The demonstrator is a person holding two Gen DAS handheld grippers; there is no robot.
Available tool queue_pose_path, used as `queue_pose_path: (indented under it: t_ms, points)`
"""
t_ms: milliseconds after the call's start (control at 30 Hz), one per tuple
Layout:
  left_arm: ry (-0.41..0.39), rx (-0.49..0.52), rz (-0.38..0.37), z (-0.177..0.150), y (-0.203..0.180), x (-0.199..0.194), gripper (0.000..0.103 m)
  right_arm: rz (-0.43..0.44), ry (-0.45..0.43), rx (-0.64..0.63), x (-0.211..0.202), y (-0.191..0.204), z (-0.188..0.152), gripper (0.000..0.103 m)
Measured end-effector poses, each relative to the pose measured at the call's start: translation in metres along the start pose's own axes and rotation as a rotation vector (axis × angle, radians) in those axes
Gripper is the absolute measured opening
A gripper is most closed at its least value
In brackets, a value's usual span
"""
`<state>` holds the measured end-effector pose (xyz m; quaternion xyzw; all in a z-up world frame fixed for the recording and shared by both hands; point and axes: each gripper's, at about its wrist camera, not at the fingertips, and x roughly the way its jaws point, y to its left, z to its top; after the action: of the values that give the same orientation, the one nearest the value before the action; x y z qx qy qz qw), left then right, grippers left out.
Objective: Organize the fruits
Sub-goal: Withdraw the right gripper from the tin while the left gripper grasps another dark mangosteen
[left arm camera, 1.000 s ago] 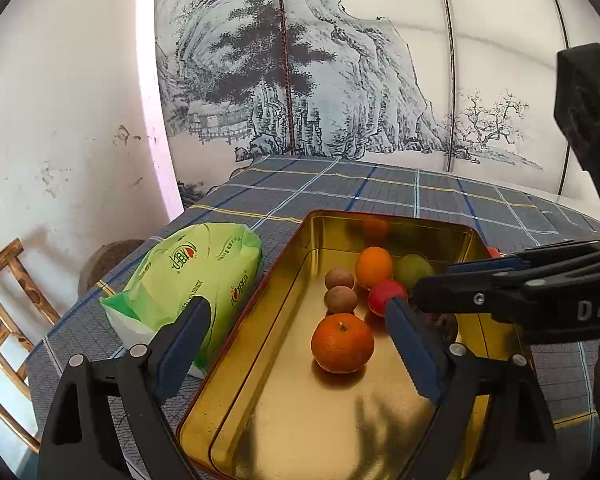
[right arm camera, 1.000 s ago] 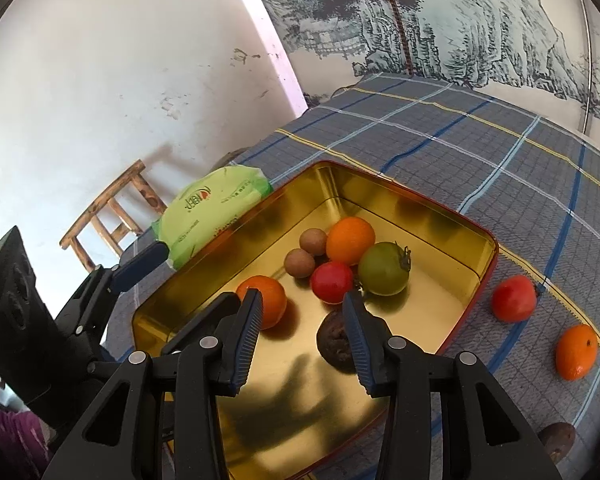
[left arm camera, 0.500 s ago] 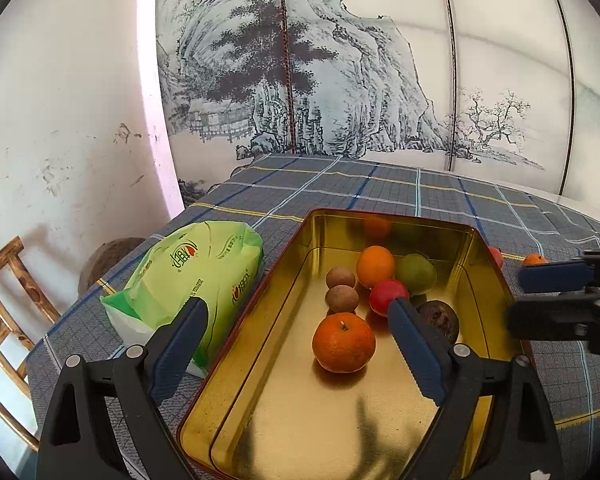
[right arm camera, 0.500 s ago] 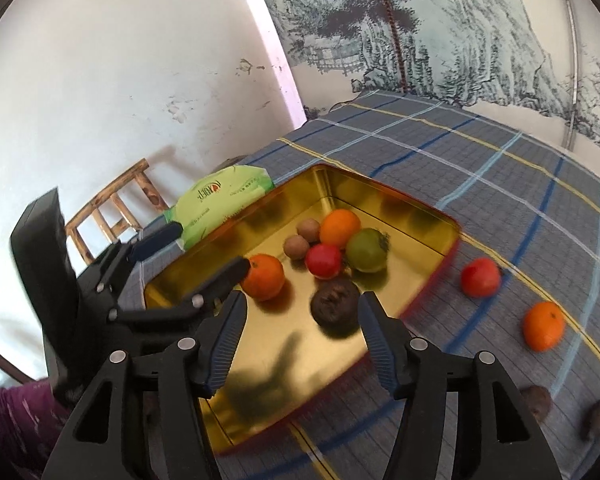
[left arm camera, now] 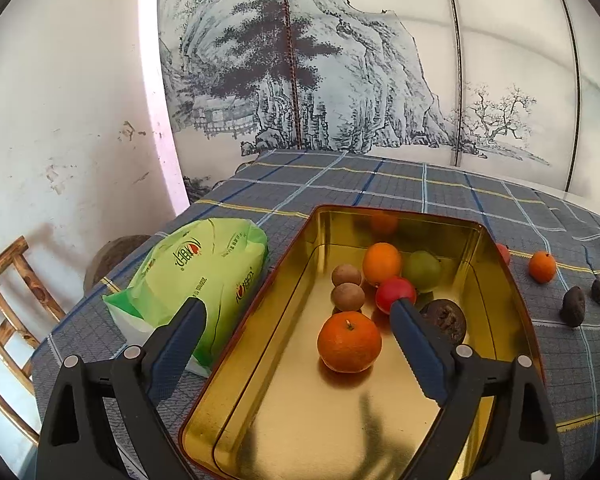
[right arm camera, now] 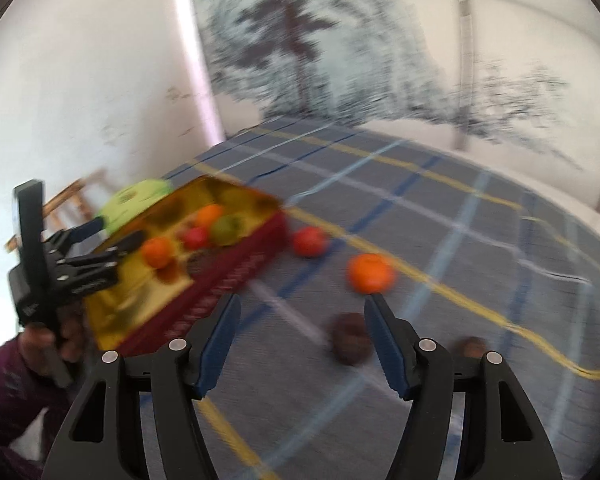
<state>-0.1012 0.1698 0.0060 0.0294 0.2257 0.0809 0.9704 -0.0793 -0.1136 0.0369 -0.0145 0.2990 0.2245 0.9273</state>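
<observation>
Meanwhile, left hand-held gripper [left arm camera: 296, 312] tilted down over gold tin [left arm camera: 500, 280], jaws opening wide, nothing gripped, right hand-held gripper [right arm camera: 302, 308] opening emptily above worktop [right arm camera: 480, 280], orange [right arm camera: 370, 273] at one o'clock.

A scuffed white wall [left arm camera: 60, 100] meets an ink landscape mural [left arm camera: 300, 80]; a wooden chair [left arm camera: 4, 300] stands below.

Bright daylight fills both fisheye views, edges bowed and dark-cornered. The left wrist view is sharp, with glare on the gold tin [left arm camera: 496, 276]. The right wrist view is motion-smeared throughout.
</observation>
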Motion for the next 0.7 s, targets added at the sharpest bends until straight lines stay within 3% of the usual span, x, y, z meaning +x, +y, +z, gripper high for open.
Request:
queue_pose_path:
  t_ms: [167,267,333,433,500,600,700]
  points:
    - [-0.034,0.091,0.000,0.011,-0.017,-0.016,0.090,-0.134,-0.006,0.086,-0.025,-0.059,-0.020,0.073]
    - [-0.075,0.168,-0.068,0.032,-0.043,-0.040,0.090,-0.218,-0.006,0.077,-0.040,-0.085,-0.035,0.074]
    - [-0.061,0.203,-0.132,0.043,-0.060,-0.046,0.090,-0.255,-0.004,0.079,-0.046,-0.102,-0.045,0.074]
    - [0.029,0.246,-0.311,0.060,-0.100,-0.047,0.089,-0.277,0.009,0.128,-0.050,-0.128,-0.060,0.074]
    - [0.088,0.270,-0.381,0.065,-0.126,-0.042,0.084,-0.270,0.005,0.175,-0.052,-0.143,-0.068,0.074]
    - [0.201,0.304,-0.437,0.060,-0.174,-0.024,0.074,-0.250,-0.003,0.210,-0.053,-0.153,-0.078,0.074]
    - [0.271,0.318,-0.429,0.051,-0.203,-0.005,0.068,-0.221,-0.011,0.227,-0.055,-0.158,-0.084,0.074]
